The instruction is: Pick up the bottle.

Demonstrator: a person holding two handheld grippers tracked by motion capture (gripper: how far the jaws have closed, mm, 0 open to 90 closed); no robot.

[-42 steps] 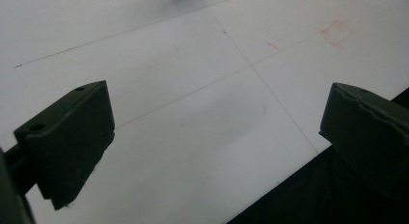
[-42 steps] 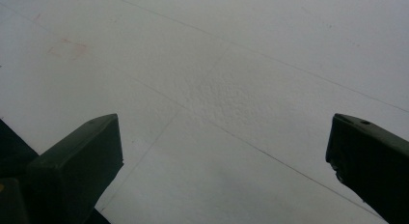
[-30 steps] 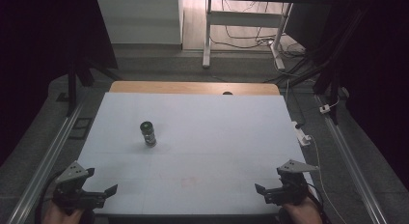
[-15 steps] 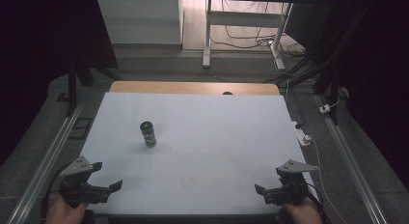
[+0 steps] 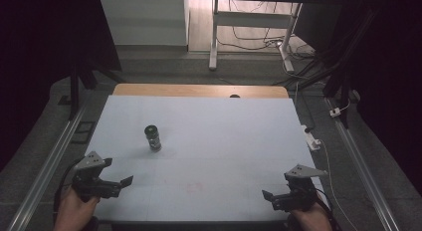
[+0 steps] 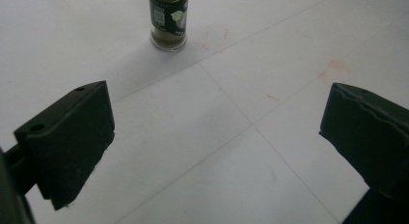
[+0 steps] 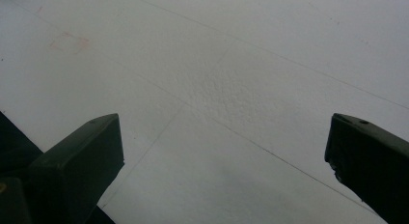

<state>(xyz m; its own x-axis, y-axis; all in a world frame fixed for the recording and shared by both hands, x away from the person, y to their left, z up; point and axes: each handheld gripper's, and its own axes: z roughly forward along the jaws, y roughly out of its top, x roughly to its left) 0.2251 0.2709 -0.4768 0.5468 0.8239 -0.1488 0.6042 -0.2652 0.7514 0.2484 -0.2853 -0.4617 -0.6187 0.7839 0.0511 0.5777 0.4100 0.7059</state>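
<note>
High view shows a small spice jar (image 5: 153, 137) standing upright on the white desk (image 5: 239, 131), left of the middle and well apart from every desk edge. The left tool (image 5: 119, 183) hovers near the front edge, below and to the left of the jar, jaws spread wide and holding nothing. The right tool (image 5: 271, 198) sits far to the right of the jar, also near the front edge, jaws likewise spread and empty.

In the left gripper view the jar (image 6: 168, 21) stands ahead of the left tool (image 6: 217, 137), slightly left of the line between the jaws, with a dark label and a pale powder inside.

The jar looks tall and narrow, so the likely trouble is tipping: one jaw arriving first, or an approach that is off-centre, could knock it over and send it rolling. A grip high on the cap might also let it swing or slip.

Room is generous. Nothing else stands around the jar, and bare desk lies open on all sides of it. The wooden strip (image 5: 199, 90) lies well beyond the jar.
</note>
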